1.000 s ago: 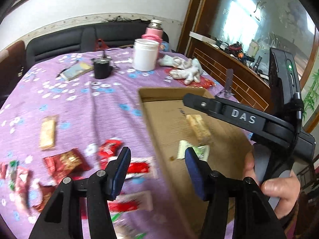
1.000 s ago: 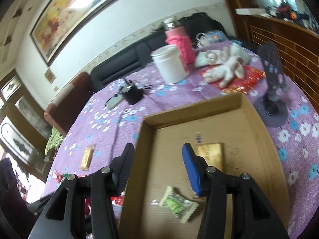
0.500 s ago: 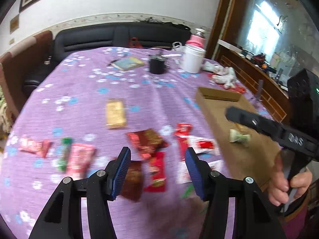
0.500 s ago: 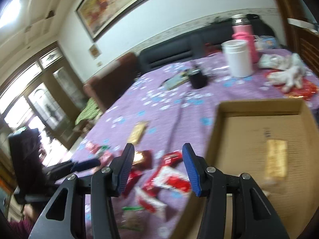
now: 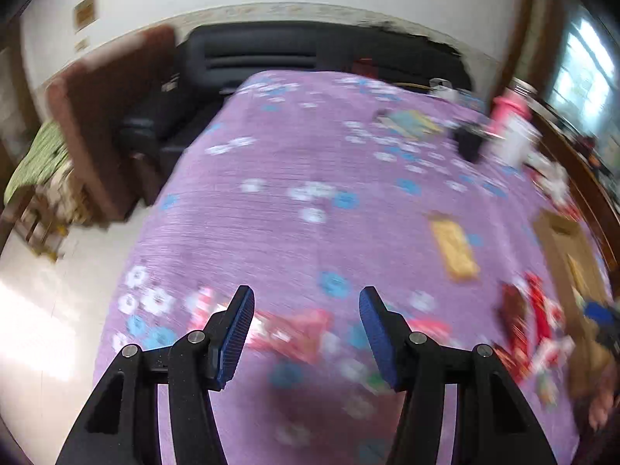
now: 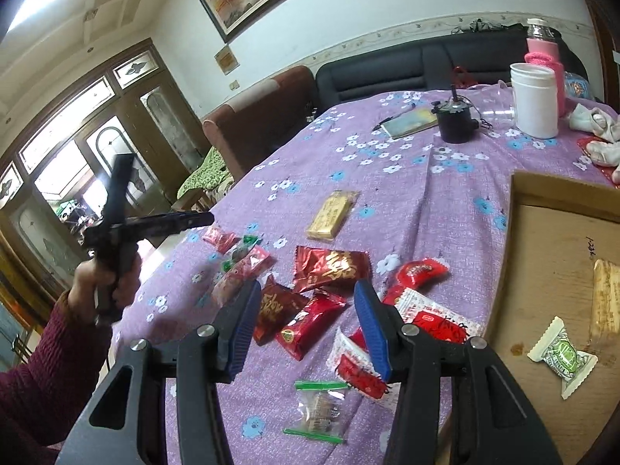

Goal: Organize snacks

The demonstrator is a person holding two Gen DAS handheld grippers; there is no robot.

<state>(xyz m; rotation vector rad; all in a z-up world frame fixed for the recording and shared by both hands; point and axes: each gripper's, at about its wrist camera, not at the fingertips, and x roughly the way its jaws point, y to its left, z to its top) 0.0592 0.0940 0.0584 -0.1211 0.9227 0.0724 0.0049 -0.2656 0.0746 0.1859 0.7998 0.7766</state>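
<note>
The right gripper (image 6: 306, 325) hangs part open with nothing between its blue pads, just above a heap of red snack packets (image 6: 310, 310) on the purple tablecloth (image 6: 407, 193). To its right lies the cardboard tray (image 6: 542, 271), holding a green candy (image 6: 564, 356). The left gripper (image 5: 306, 333) is also part open and empty, over blurred red wrappers (image 5: 294, 333) beyond its tips.
</note>
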